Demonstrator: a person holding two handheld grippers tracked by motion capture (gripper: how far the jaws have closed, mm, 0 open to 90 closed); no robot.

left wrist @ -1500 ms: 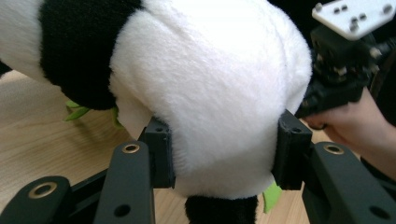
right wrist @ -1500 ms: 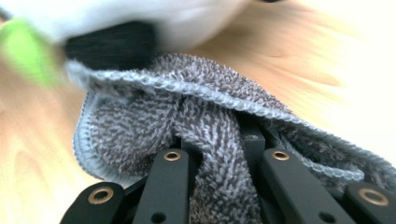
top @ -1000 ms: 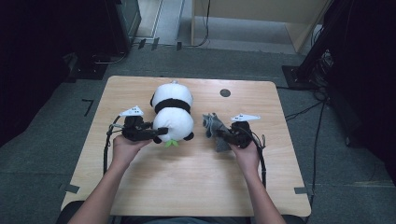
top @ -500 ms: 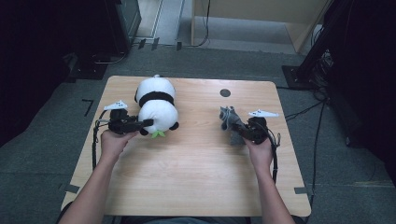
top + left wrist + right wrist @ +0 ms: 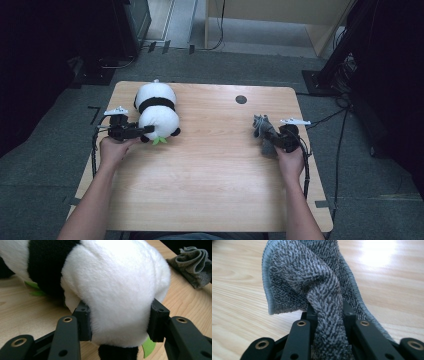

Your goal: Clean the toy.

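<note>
Wooden table [image 5: 210, 175] spreads below the high view, with the left gripper [image 5: 142, 131] near its left edge, its tips against the white rear of a plush panda [image 5: 156, 109] that lies just ahead of it, while the right gripper [image 5: 270, 136] sits well apart near the right edge with a bunched grey cloth [image 5: 262, 131] at its front. In the left gripper view, the two black pads press into the panda's [image 5: 117, 290] white fur on either side, and the jaws have just been easing apart a little with the toy between them; the cloth [image 5: 193, 261] lies far off to the upper right. In the right gripper view, the jaws stand nearly together, pinching a fold of the grey terry cloth [image 5: 312, 282], which rises in front of them above the table [image 5: 237, 302].
</note>
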